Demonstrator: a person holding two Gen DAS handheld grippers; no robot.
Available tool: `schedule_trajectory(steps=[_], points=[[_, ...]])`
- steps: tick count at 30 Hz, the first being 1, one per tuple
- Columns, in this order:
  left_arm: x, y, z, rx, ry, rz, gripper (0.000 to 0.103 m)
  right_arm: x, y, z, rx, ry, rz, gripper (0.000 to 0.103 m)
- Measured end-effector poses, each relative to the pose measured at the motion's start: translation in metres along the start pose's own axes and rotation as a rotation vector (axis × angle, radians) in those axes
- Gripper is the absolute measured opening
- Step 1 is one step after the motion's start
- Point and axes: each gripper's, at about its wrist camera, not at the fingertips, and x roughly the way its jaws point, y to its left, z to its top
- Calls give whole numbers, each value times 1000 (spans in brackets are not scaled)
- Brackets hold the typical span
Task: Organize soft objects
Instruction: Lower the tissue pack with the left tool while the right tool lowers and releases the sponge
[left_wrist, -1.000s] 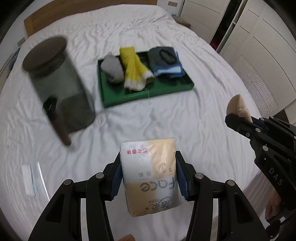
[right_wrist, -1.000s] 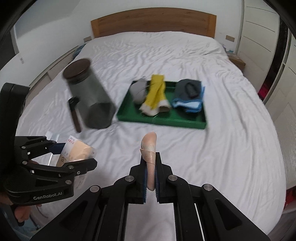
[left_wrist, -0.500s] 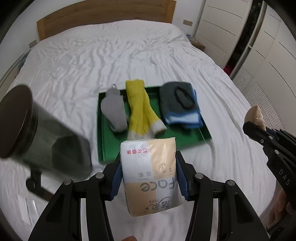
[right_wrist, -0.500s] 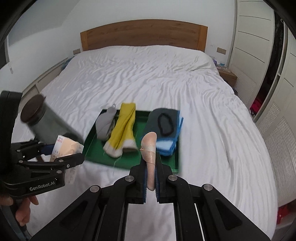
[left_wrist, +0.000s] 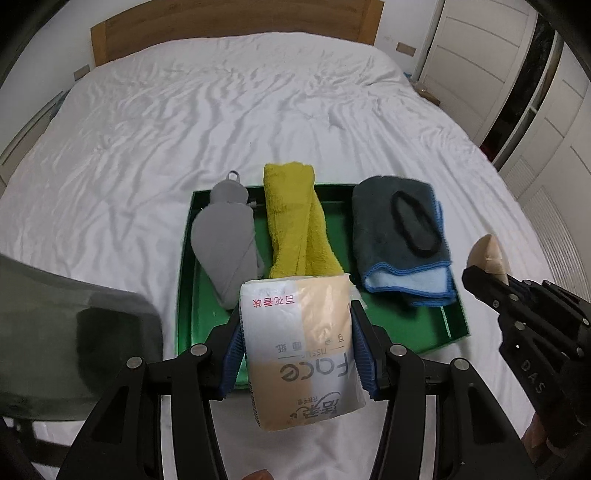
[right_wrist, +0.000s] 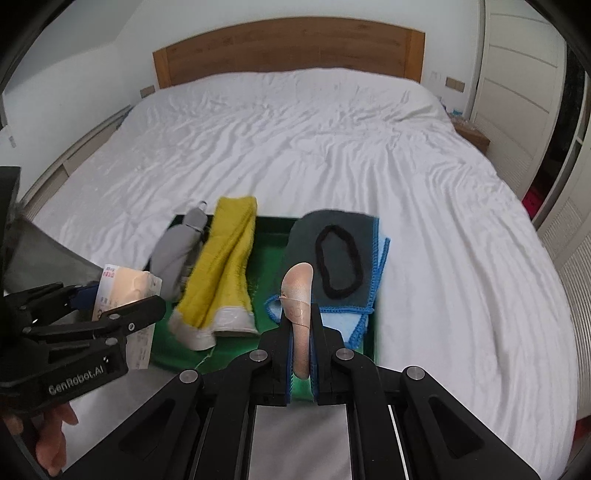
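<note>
My left gripper (left_wrist: 295, 326) is shut on a beige and white tissue pack (left_wrist: 299, 354), held over the near edge of a green tray (left_wrist: 184, 288) on the white bed. In the tray lie a grey pouch (left_wrist: 225, 240), a yellow towel (left_wrist: 295, 221) and a dark grey cloth with blue trim (left_wrist: 384, 240) that carries a black hair tie (left_wrist: 424, 252). My right gripper (right_wrist: 301, 317) is shut on a thin beige soft pad (right_wrist: 297, 284), above the tray's near right part (right_wrist: 269, 251). The right wrist view has the left gripper (right_wrist: 122, 310) and tissue pack (right_wrist: 125, 284) at the tray's left end.
A dark glass jar (left_wrist: 74, 332) stands on the bed just left of the tray, close to the left gripper. White wardrobe doors (left_wrist: 498, 55) line the right side and a wooden headboard (right_wrist: 288, 51) is at the far end. A hand (right_wrist: 51, 443) grips the left tool.
Both grippers have come forward and down towards the tray, which now looks larger and closer. The jar has slid to the left edge of the views. Both grips are unchanged.
</note>
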Motion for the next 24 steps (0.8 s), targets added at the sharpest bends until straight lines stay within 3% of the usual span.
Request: schedule_trajectory(steps=[9,24], points=[[26,-3,-1,0,22,33,46,56,-3,6,-12,51,-27,6],[48,2,-10,11,51,71,46,91,-2,-2,-12,100,-29,6]])
